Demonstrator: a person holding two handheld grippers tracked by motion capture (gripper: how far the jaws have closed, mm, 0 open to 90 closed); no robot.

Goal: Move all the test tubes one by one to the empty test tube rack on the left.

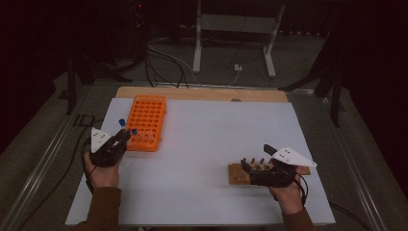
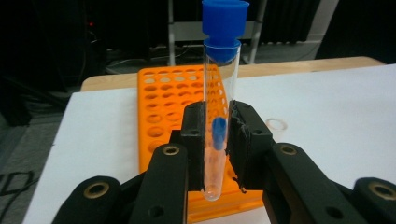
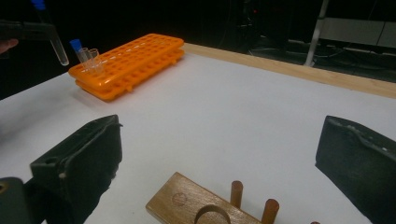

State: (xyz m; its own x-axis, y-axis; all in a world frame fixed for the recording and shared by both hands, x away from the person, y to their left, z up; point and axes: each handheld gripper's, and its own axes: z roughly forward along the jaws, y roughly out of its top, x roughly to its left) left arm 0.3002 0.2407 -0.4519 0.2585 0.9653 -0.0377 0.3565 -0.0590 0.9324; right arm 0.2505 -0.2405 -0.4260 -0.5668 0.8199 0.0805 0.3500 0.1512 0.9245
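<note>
A: Jaws first. Our left gripper (image 2: 216,140) has its two black jaws clamped on a clear test tube (image 2: 219,116) with a blue cap (image 2: 225,21), held upright. Our right gripper (image 3: 219,154) has its jaws spread wide, with nothing between them.

B: Going from largest to smallest, we see a white table (image 1: 216,144), then an orange tube rack (image 1: 146,121) lying near its far left corner.

A: The held tube hangs just in front of the rack's near end, above the table. In the rack's near end stands another capped tube (image 3: 78,51) beside an uncapped one.

B: Below our right gripper lies a wooden peg stand (image 3: 187,200), near the table's front right.
</note>
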